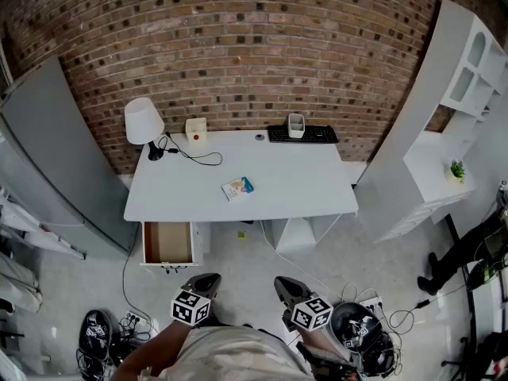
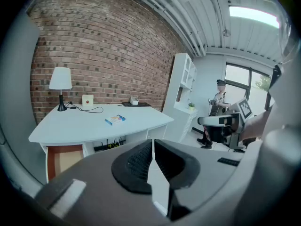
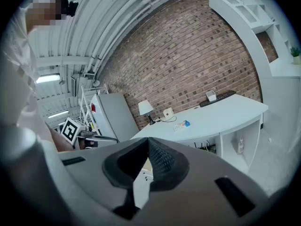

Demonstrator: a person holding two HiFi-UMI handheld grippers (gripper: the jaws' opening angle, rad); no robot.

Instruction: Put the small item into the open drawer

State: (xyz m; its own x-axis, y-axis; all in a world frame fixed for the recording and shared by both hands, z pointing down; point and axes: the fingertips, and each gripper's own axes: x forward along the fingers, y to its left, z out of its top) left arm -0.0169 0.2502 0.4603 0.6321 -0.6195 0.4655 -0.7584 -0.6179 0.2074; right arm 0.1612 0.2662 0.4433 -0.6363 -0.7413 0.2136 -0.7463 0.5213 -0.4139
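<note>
The small item (image 1: 237, 188) is a flat blue, white and orange packet lying near the middle of the white desk (image 1: 302, 185); it also shows in the left gripper view (image 2: 115, 119) and the right gripper view (image 3: 181, 125). The open drawer (image 1: 167, 243) juts out under the desk's left end, brown inside and with nothing in it (image 2: 63, 158). My left gripper (image 1: 202, 284) (image 2: 153, 141) and right gripper (image 1: 287, 288) (image 3: 147, 139) hover side by side over the floor, well short of the desk. Both have their jaws together at the tips, with nothing held.
On the desk's far edge stand a white lamp (image 1: 143, 123), a cream box (image 1: 196, 129), a keyboard (image 1: 302, 134) and a white cup (image 1: 296, 125). A white shelf unit (image 1: 444, 109) flanks the right, a grey cabinet (image 1: 48, 157) the left. Cables and bags litter the floor; a person (image 1: 468, 252) stands right.
</note>
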